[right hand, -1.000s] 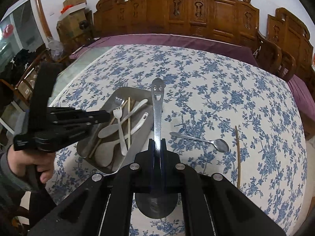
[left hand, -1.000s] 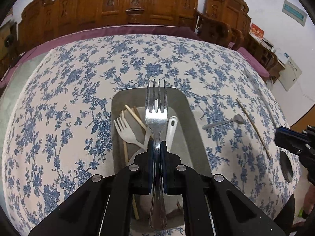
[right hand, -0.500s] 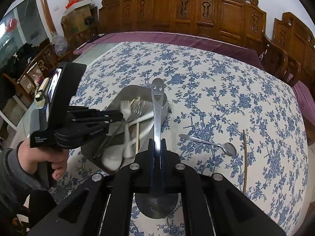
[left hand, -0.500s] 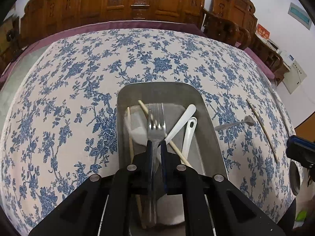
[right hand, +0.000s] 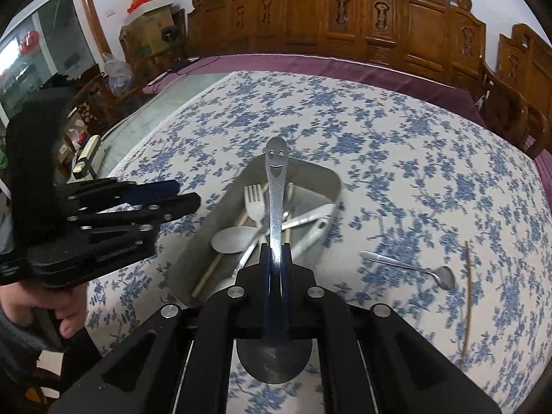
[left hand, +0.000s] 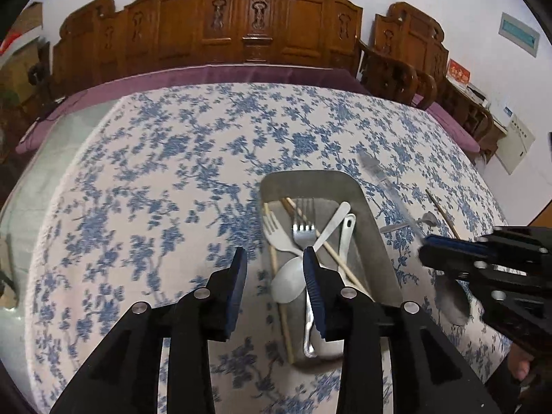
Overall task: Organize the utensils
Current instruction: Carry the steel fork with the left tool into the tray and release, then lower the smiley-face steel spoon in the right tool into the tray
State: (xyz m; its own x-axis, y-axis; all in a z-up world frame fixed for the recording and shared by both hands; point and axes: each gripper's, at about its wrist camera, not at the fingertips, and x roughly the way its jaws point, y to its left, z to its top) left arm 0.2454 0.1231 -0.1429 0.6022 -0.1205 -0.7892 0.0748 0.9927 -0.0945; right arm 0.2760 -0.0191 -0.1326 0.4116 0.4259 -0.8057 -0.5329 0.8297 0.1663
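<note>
A metal tray (left hand: pixel 371 220) (right hand: pixel 319 172) on the flowered tablecloth holds a metal fork (left hand: pixel 303 231), a white plastic fork (right hand: pixel 253 203), white spoons and wooden chopsticks. My left gripper (left hand: pixel 276 265) is open and empty, just left of the tray's near end. It also shows in the right wrist view (right hand: pixel 165 193). My right gripper (right hand: pixel 276 252) is shut on a smiley-face metal spoon (right hand: pixel 276 186), held above the tray. It shows at the right in the left wrist view (left hand: pixel 427 248).
A small metal spoon (right hand: pixel 410 267) and a single wooden chopstick (right hand: pixel 467 296) lie on the cloth right of the tray. Carved wooden chairs (left hand: pixel 241 24) line the table's far edge. Boxes and clutter stand at far left (right hand: pixel 145 10).
My left gripper opened and let the metal fork drop into the tray, then drew back to the left. My right gripper moved the smiley spoon over the tray.
</note>
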